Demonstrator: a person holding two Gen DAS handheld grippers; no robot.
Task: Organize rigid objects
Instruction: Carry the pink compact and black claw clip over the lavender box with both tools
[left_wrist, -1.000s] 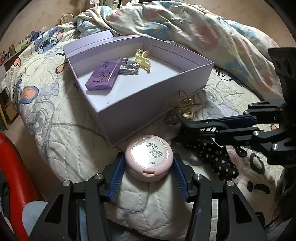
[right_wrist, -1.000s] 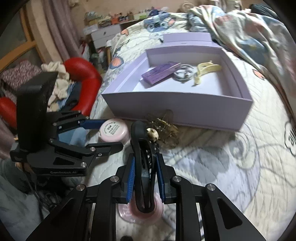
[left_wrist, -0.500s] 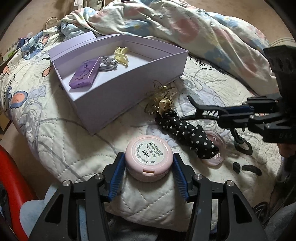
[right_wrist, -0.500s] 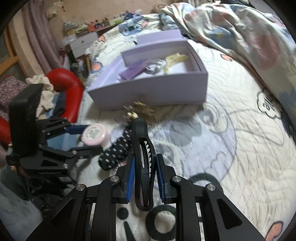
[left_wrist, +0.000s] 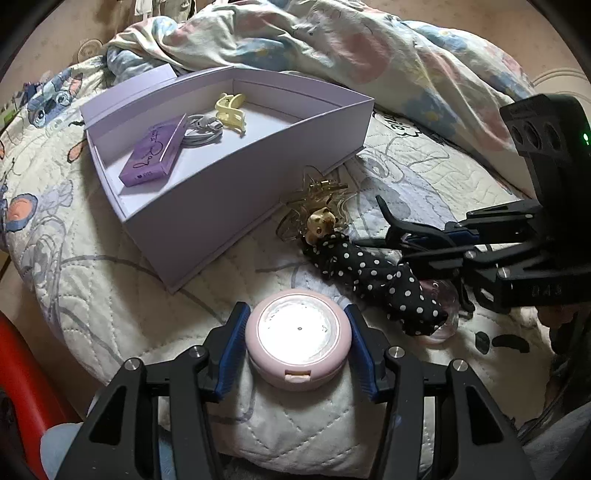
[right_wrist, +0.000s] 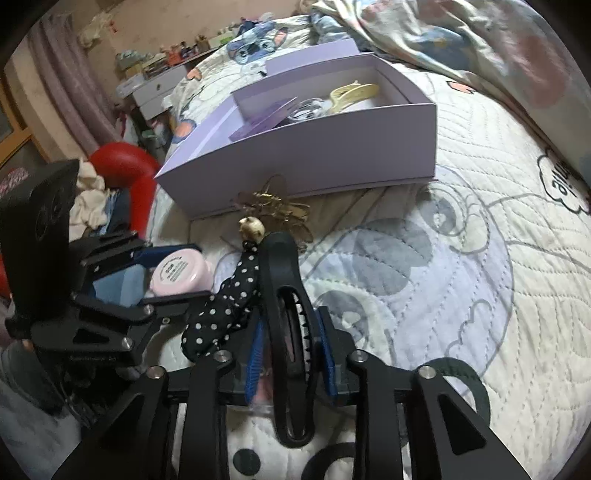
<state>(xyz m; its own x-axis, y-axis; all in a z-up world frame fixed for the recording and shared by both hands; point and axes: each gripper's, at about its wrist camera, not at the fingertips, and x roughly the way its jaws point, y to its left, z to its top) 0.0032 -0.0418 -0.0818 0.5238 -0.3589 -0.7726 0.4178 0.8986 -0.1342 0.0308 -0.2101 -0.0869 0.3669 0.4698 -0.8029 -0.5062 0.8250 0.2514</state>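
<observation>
Two loads in hand: left gripper (left_wrist: 298, 334) clamped on pink compact (left_wrist: 298, 338), right gripper (right_wrist: 290, 350) pinching black claw clip (right_wrist: 286, 314), both just short of lilac box (left_wrist: 236, 192). Lift above wall, avoid gold star clip (left_wrist: 317, 206), release low inside.

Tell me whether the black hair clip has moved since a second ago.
Yes. In the right wrist view the black hair clip, clamped in the right hand-held gripper, has drawn back from the purple box, which now sits farther up the picture.
</observation>
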